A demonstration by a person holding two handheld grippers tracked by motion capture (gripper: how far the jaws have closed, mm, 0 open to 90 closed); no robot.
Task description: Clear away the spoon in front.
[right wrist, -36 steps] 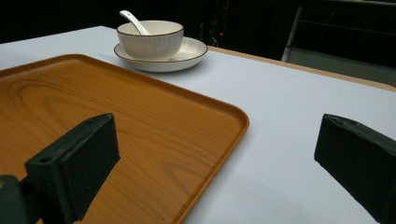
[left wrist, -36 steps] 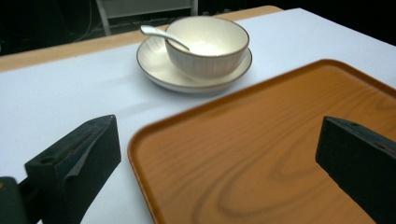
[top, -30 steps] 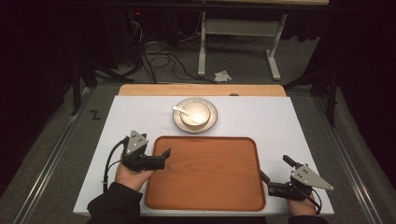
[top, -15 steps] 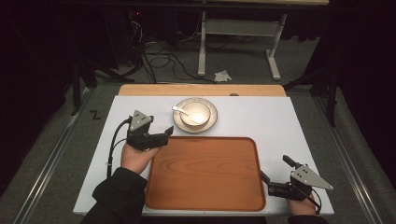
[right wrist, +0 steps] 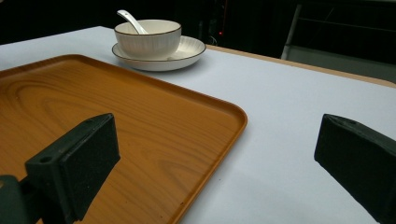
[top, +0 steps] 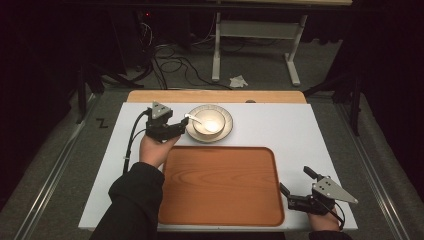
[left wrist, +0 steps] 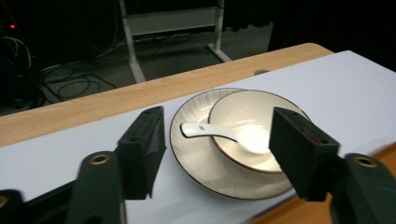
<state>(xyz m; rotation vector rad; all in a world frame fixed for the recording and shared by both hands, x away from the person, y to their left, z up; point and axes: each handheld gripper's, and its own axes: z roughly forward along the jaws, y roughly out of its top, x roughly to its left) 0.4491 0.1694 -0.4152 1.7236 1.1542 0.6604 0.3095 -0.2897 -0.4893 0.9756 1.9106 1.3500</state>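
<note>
A cream ceramic bowl (top: 210, 121) sits upright on a matching round plate (top: 226, 131) above the frame's centre, a white spoon (top: 194, 118) resting inside, handle pointing left.

Beyond the left gripper (top: 181, 128) we see a white table (top: 280, 125) with a wooden far edge (top: 215, 96). Past it lie grey carpet (top: 260, 70), tangled cables (top: 170, 65), a crumpled paper (top: 238, 80) and a white metal frame (top: 255, 30) under a dark room.
</note>
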